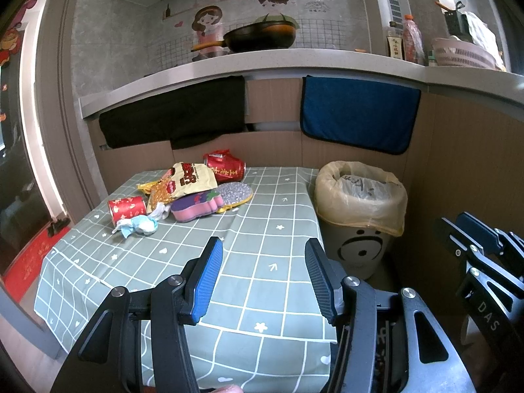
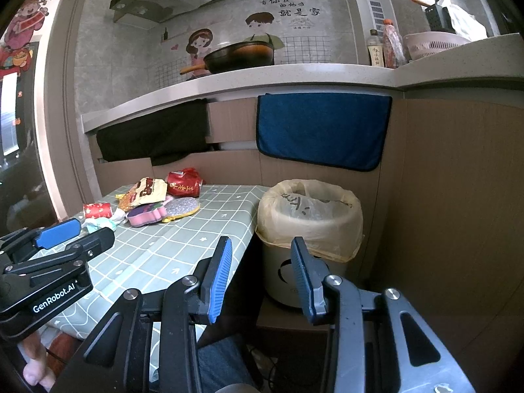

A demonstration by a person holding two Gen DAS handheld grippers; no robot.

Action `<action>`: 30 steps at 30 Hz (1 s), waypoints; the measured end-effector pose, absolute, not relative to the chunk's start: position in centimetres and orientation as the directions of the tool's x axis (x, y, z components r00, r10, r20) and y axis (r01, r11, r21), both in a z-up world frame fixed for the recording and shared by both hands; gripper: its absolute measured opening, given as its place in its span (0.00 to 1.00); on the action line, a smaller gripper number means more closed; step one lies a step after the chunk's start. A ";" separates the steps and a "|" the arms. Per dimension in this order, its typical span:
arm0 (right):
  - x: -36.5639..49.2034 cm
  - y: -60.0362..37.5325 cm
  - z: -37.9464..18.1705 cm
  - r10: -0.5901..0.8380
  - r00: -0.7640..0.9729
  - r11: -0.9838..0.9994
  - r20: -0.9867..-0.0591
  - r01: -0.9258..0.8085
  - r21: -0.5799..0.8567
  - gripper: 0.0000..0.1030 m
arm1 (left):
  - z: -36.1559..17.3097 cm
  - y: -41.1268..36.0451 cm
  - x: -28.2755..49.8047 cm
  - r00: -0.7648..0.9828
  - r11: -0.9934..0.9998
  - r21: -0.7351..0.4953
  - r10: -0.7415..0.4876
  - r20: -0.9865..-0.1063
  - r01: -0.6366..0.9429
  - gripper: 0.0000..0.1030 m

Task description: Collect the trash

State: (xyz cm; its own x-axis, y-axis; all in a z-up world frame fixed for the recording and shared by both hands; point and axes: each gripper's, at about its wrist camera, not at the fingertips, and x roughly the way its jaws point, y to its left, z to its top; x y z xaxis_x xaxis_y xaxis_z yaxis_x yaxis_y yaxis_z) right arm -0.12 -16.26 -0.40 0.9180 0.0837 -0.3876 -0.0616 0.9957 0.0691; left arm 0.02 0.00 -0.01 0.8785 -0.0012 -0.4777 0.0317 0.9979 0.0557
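Note:
Trash lies heaped at the far left of the checked tablecloth (image 1: 262,229): a crushed red can (image 1: 226,166), a yellow snack bag (image 1: 188,180), a small red paper cup (image 1: 127,209), crumpled tissue (image 1: 139,226), a pink-purple sponge (image 1: 196,204) and a silver scouring pad (image 1: 234,193). A grey bin (image 1: 358,216) with a yellowish liner stands to the right of the table. My left gripper (image 1: 263,245) hangs open over the near cloth, empty. My right gripper (image 2: 261,244) is open and empty too, at the table's right edge before the bin (image 2: 309,229).
A counter (image 1: 294,62) with a black pan (image 1: 258,36), bottles and a pink basket runs behind. A black cloth (image 1: 173,114) and a blue towel (image 1: 358,114) hang from its edge. Brown board walls enclose the bin's corner. A red mat (image 1: 29,262) lies on the floor at left.

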 end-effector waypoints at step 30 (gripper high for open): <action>-0.1 -16.0 -0.4 0.081 0.919 0.996 -0.386 -0.058 0.070 0.35 | 0.0 0.0 0.0 0.880 0.998 0.057 0.000 -0.476 0.031 0.52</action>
State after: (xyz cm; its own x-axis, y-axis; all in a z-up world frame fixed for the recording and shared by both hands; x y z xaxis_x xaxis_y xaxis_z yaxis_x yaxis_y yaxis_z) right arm -0.09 -16.02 -0.42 0.9190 0.0809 -0.3859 -0.0582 0.9958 0.0703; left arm 0.00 0.00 -0.01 0.8797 -0.0003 -0.4755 0.0311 0.9979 0.0569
